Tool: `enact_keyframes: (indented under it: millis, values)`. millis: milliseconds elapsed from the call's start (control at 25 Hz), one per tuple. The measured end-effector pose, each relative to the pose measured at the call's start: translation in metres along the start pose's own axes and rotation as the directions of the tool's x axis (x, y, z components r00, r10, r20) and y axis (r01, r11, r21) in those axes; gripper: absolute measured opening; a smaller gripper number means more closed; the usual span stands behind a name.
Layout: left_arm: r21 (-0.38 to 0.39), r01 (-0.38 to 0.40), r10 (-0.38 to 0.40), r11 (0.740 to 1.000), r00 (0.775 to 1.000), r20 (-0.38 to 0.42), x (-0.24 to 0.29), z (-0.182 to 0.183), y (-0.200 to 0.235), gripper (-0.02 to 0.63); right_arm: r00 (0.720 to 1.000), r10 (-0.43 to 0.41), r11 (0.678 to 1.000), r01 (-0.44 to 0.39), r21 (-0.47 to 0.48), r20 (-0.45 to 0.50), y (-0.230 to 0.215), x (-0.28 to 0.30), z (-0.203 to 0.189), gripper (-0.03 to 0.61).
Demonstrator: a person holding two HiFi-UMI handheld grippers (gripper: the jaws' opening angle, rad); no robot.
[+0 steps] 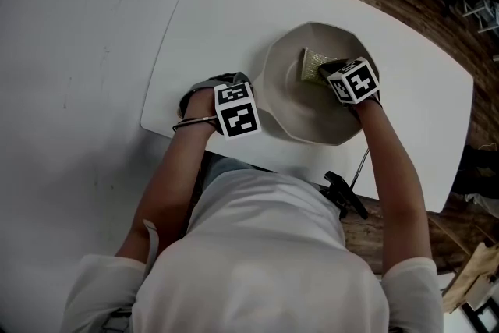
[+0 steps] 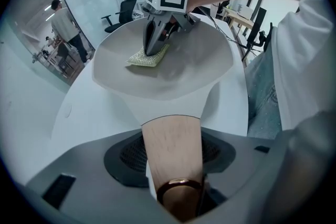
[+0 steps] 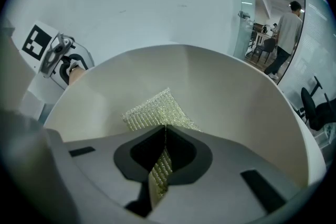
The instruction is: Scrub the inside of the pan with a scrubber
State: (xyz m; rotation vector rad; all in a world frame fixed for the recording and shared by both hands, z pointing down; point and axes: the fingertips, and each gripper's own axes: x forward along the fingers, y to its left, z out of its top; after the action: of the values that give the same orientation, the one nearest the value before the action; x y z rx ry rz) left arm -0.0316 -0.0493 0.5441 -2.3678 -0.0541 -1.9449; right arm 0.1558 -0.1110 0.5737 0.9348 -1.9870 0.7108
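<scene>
Left gripper [image 2: 172, 136] clamped on wooden handle [image 2: 173, 165] of pan [image 3: 236, 97], right gripper [image 3: 164, 131] pinching yellow scrubber [image 3: 155, 110], its free end on pan floor just past the fingertips (pan on white table [image 1: 210, 4]).

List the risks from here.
The right gripper pinches only one edge of the scrubber, so a hard stroke may pull it free. The pan is steadied only by the left gripper on its handle. Pressing against the sloped wall could twist or tip it.
</scene>
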Motion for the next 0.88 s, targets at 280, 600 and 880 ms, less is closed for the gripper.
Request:
enact_keyframes:
  millis: [280,600,880]
  values:
    - [-0.030,0.006,-0.005,1.000,1.000,0.023,-0.001,0.002,-0.001,0.236,1.000,0.005,1.000,-0.005,0.001,0.022,0.003,0.002,0.003,0.026]
    - [-0.049,0.007,-0.004,0.999,0.998,0.065,-0.010,0.005,-0.002,0.241,1.000,0.026,0.999,-0.026,-0.032,0.004,0.013,0.004,0.006,0.026]
    - [-0.041,0.001,0.002,0.999,0.997,0.078,-0.015,0.004,-0.002,0.241,0.999,0.046,0.998,-0.046,-0.032,0.002,0.025,0.005,0.006,0.026]
